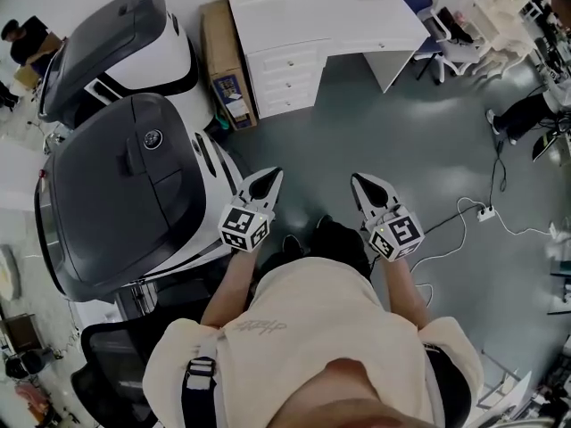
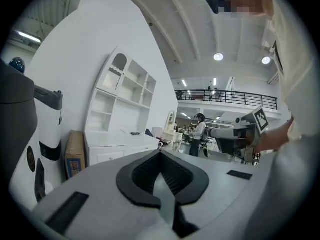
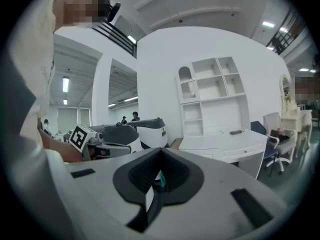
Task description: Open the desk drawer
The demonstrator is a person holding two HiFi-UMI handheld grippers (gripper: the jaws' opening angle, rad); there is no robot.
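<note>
Desk drawer [image 1: 287, 63]: smooth white rect. front

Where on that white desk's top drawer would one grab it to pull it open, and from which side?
Probably the small knob at the middle of the front of the top drawer, approached straight from the front. The panel looks flat, so the knob is its only protruding part.

Open lab hall: white desk [image 1: 321, 25], bulky machines [image 1: 116, 203].
</note>
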